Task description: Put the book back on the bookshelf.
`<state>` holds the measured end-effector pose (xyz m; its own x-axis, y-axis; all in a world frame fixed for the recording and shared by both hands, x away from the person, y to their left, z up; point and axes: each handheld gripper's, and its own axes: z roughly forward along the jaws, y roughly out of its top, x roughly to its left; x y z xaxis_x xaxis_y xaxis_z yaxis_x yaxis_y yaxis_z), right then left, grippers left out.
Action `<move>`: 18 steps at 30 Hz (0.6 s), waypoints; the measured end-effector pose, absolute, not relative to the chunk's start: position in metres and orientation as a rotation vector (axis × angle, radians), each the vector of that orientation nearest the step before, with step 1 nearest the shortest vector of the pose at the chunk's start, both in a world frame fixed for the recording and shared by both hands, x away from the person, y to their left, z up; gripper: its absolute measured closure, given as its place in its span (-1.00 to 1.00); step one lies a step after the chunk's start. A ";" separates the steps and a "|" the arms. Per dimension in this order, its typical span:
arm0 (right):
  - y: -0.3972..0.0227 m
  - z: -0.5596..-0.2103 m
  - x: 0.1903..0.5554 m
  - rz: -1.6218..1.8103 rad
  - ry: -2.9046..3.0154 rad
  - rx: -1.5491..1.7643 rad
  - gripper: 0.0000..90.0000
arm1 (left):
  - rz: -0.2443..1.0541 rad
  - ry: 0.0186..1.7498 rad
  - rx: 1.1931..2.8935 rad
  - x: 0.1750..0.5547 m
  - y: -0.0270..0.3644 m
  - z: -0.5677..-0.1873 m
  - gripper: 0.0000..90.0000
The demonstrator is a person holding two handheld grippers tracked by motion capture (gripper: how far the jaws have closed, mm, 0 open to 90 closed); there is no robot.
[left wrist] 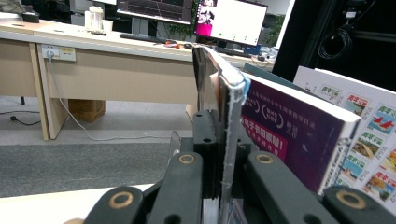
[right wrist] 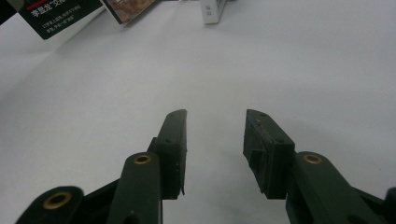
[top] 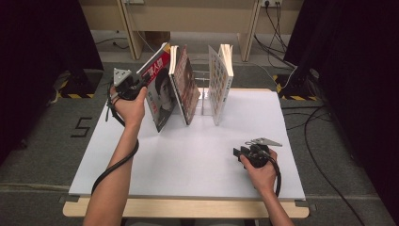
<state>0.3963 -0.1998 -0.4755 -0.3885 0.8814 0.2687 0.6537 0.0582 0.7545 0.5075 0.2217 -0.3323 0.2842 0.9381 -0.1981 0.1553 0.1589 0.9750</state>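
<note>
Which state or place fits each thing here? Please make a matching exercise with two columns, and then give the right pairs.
Things:
1. left hand-held gripper
2. right hand-held gripper
3. red magazine
4. white book

States or places:
A. jaws open, nothing between them, low over the white table
B. upright in the clear rack, farthest right
C. jaws shut on a magazine's edge
D. tilted, at the left end of the row

Pairs: 1-C, 2-A, 3-D, 4-B

Black two-jaw left gripper and right gripper with brass-ringed pivots, grey three-cornered plates, black cables.
</note>
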 end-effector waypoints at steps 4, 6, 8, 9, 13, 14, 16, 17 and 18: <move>-0.200 -0.475 0.397 1.243 2.073 1.553 0.33 | 0.802 1.158 1.280 0.513 0.219 -0.331 0.92; -0.201 -0.475 0.397 1.243 2.074 1.554 0.33 | 0.807 1.157 1.269 0.515 0.218 -0.330 0.92; -0.201 -0.475 0.397 1.243 2.072 1.548 0.33 | 0.815 1.151 1.270 0.516 0.216 -0.328 0.92; -0.201 -0.475 0.396 1.244 2.068 1.560 0.33 | 0.817 1.148 1.274 0.517 0.215 -0.328 0.92; -0.202 -0.475 0.397 1.240 2.074 1.544 0.33 | 0.809 1.149 1.259 0.520 0.215 -0.326 0.92; -0.202 -0.475 0.397 1.242 2.074 1.551 0.33 | 0.808 1.148 1.259 0.520 0.215 -0.326 0.92; -0.201 -0.475 0.397 1.241 2.075 1.552 0.33 | 0.807 1.144 1.258 0.520 0.214 -0.325 0.92; -0.201 -0.475 0.397 1.244 2.075 1.551 0.33 | 0.808 1.143 1.258 0.520 0.214 -0.325 0.92; -0.201 -0.475 0.397 1.243 2.076 1.546 0.33 | 0.810 1.140 1.262 0.520 0.213 -0.324 0.92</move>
